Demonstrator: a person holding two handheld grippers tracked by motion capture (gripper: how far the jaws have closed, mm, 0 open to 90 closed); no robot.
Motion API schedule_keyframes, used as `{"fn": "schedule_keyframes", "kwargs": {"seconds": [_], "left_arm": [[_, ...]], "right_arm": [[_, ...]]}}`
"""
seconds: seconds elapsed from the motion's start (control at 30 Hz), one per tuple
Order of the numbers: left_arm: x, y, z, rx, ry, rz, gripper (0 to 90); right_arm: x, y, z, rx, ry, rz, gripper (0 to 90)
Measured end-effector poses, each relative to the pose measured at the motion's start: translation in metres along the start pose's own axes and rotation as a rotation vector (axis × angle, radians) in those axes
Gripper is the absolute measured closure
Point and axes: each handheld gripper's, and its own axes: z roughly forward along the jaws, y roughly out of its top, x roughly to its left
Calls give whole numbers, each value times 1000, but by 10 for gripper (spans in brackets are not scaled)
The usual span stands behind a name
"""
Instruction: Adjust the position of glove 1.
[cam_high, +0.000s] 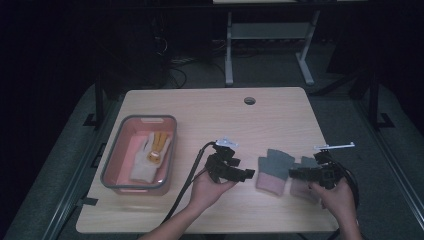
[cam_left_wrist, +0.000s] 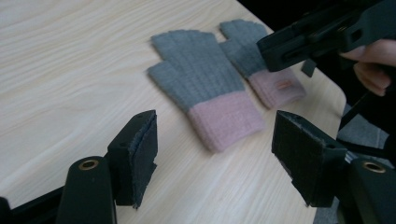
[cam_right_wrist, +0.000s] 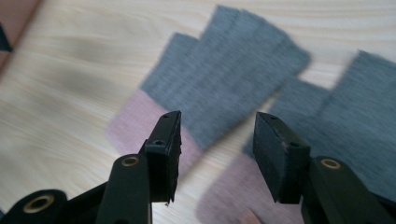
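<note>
Two grey fingerless gloves with pink cuffs lie flat, side by side, on the wooden table: one glove nearer the middle, the other glove to its right. My left gripper is held just left of the first glove's cuff, open, with nothing between its pads. My right gripper hovers low over the gap between the two cuffs, pointing left, open and holding nothing. Its black jaws also reach into the left gripper view's top right.
A grey-rimmed pink bin stands at the table's left and holds a white and yellow glove. A cable hole sits near the far edge. Bare wood lies beyond the gloves. The legs of a white stand rise behind the table.
</note>
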Motion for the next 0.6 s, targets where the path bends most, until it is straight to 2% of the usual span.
{"fn": "schedule_keyframes", "kwargs": {"seconds": [0.2,0.3,0.5,0.6], "left_arm": [[-8,-2,14,12,-16,15,305],[-11,-3,19,15,-25,14,303],[-15,-5,25,20,-32,21,302],[-16,-5,26,26,-36,23,302]], "right_arm": [[-6,-5,-3,3,-30,7,519],[-12,-8,-3,20,-96,3,519],[-14,-10,-5,17,-123,-12,538],[-15,-11,-3,35,-160,-18,545]]}}
